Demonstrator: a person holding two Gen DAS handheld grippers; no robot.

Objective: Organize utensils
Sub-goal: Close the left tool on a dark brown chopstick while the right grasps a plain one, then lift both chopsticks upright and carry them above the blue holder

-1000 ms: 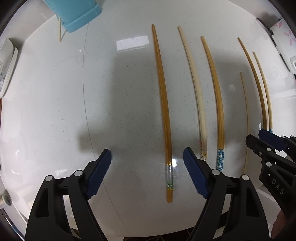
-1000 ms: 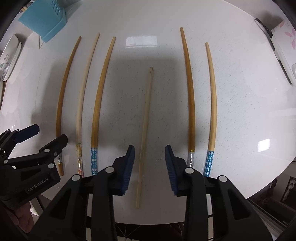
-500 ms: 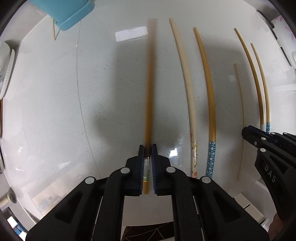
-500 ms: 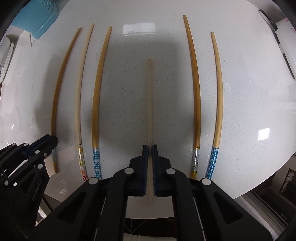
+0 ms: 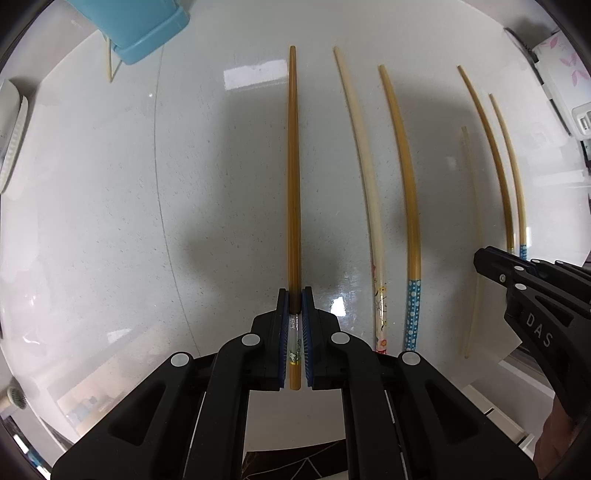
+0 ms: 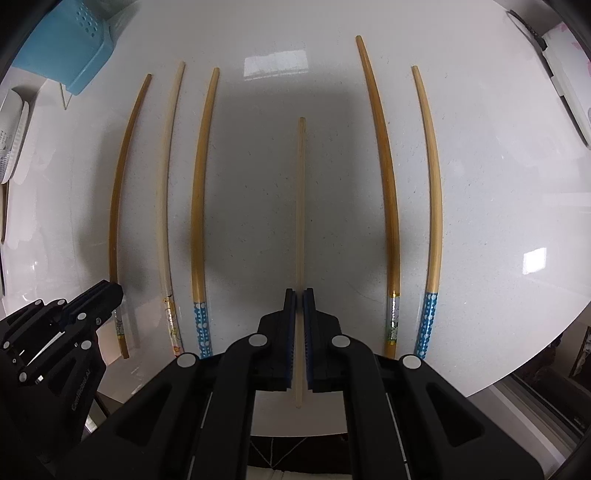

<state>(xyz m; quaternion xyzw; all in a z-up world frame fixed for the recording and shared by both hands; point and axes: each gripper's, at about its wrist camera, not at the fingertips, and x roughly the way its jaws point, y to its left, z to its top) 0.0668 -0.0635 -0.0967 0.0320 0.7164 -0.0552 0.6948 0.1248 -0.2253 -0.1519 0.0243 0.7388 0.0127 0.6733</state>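
Several chopsticks lie side by side on a white table (image 5: 110, 221). My left gripper (image 5: 294, 295) is shut on the thick end of a dark amber chopstick (image 5: 294, 166); in the right wrist view that chopstick (image 6: 123, 166) is the leftmost one. My right gripper (image 6: 299, 295) is shut on a pale plain chopstick (image 6: 300, 203), which also shows in the left wrist view (image 5: 474, 240). Still on the table are a cream chopstick (image 6: 168, 184), a blue-dotted chopstick (image 6: 201, 184), another amber one (image 6: 384, 184) and another blue-dotted one (image 6: 436, 184).
A light blue utensil holder (image 5: 136, 26) lies at the far left of the table, also in the right wrist view (image 6: 62, 48). A white object (image 5: 14, 140) sits at the left edge. White items (image 6: 565, 74) lie at the far right. The table's near edge curves below the grippers.
Both grippers went from open to shut, the left on the amber chopstick and the right on the pale one. Both chopsticks now point straight ahead between the fingers.
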